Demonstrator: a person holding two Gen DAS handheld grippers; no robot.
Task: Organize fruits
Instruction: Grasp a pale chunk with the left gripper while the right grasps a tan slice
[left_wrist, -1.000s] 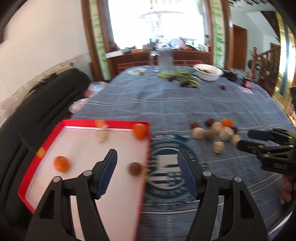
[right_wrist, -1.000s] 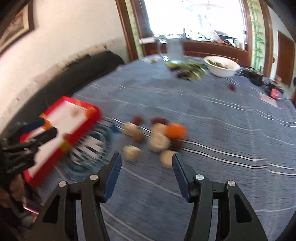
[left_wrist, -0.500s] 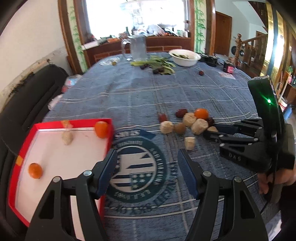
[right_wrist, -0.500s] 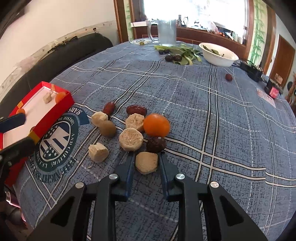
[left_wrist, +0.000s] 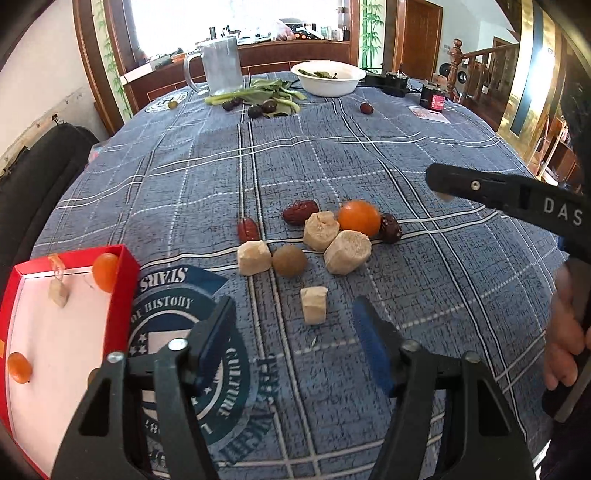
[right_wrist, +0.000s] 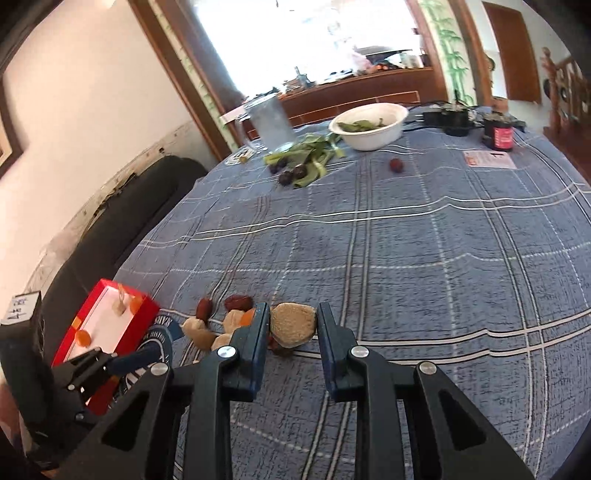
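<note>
A pile of fruit lies on the blue checked cloth: an orange (left_wrist: 359, 220), red dates (left_wrist: 300, 212), a brown round fruit (left_wrist: 290, 261) and several pale chunks (left_wrist: 347, 251). My left gripper (left_wrist: 293, 317) hangs low over the cloth, its jaws closing. One small pale chunk (left_wrist: 314, 304) stands between the tips, untouched. My right gripper (right_wrist: 293, 314) is shut on a round pale chunk (right_wrist: 293, 326), held just right of the pile. The red tray (left_wrist: 125, 280) at the left holds two oranges and a pale piece.
At the far end stand a white bowl (left_wrist: 325, 79), a glass mug (left_wrist: 221, 66), green leaves (left_wrist: 266, 94) with dark fruit and a stray date (left_wrist: 366, 108). A dark sofa (left_wrist: 37, 177) runs along the left edge. A person's hand (left_wrist: 565, 332) holds the right gripper.
My left gripper swung right from over the tray to the pile and its jaws narrowed. My right gripper shut on the round pale chunk and drew it away from the pile.
</note>
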